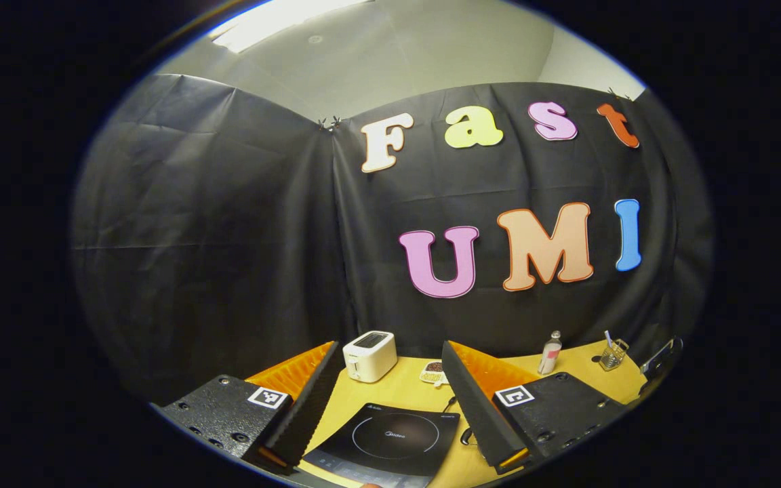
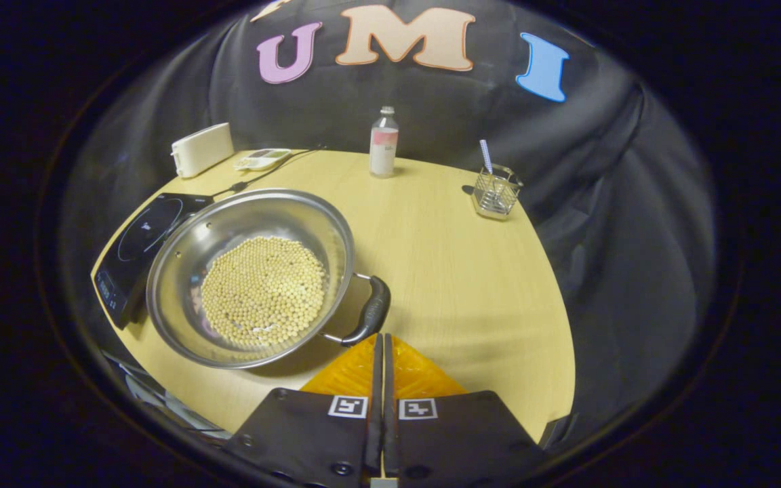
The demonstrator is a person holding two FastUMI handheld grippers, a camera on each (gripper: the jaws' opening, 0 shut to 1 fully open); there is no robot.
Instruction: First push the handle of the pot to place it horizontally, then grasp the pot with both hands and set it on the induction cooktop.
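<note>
A steel pot (image 2: 228,224) holding yellow beans (image 2: 262,291) stands on the wooden table. Its dark side handle (image 2: 370,312) points toward my right gripper (image 2: 382,337), which is shut with nothing in it. The tips sit just short of the handle; whether they touch is unclear. The black induction cooktop (image 2: 136,244) lies left of the pot, its near corner hidden behind the pot's rim. In the left gripper view the cooktop (image 1: 390,437) lies low between the fingers of my left gripper (image 1: 389,346), which is open, empty and held above the table.
A white toaster (image 1: 369,354) (image 2: 202,149) and a small flat scale (image 2: 263,159) stand at the back by the wall. A bottle (image 2: 384,142) and a glass holder with a straw (image 2: 495,193) stand at the back right. A cable (image 2: 262,177) runs from the cooktop.
</note>
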